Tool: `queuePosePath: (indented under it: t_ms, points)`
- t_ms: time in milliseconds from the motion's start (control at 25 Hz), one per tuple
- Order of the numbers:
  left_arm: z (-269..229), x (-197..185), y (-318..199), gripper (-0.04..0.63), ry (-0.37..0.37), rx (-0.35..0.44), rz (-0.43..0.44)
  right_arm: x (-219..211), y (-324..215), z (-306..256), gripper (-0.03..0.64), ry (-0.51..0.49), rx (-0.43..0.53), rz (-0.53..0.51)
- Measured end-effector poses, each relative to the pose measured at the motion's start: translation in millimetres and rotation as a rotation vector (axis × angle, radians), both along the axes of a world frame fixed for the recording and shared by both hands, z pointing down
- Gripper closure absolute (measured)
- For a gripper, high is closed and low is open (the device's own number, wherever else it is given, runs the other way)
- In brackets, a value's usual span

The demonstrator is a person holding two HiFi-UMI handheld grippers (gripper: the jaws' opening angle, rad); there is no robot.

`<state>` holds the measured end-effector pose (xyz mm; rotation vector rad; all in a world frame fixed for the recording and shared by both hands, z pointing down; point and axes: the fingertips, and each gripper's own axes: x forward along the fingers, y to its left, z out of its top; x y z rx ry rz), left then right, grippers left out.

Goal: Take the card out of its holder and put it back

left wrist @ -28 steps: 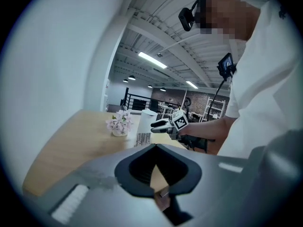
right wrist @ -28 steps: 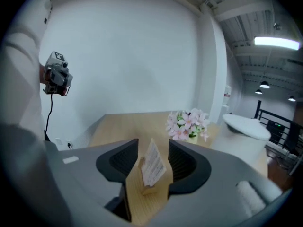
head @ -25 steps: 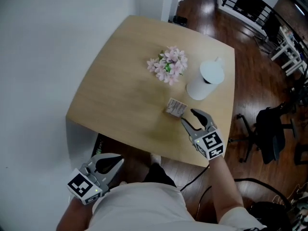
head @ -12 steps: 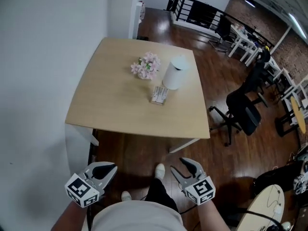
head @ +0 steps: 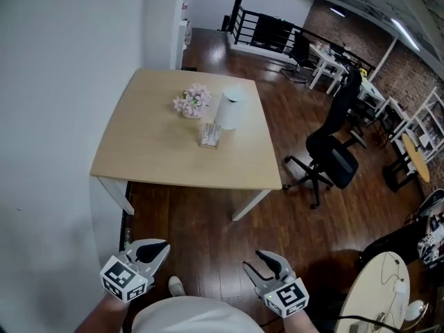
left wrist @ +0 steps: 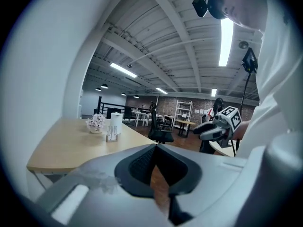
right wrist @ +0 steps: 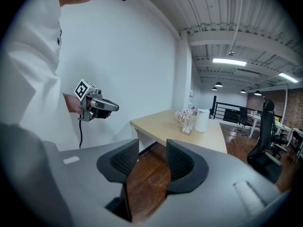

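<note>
Loads of open wood floor around both claws, which are held low by the person's hips, pointing forward. Right gripper: jaws apart and closing, only floor between them. Left gripper: pinched together, empty. The card holder is well ahead of both, past the table near edge. It stands upright with the card in it, long side running away from them.
</note>
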<state>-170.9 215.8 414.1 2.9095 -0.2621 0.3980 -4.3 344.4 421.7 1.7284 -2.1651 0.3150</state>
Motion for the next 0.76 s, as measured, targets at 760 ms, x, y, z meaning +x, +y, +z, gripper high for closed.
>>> queuePosePath:
  t_ms: [760]
  points:
    - [-2,14,166,0.594,-0.021,0.006,-0.016,-11,161,12,0.448,0.014,-0.021,-0.086]
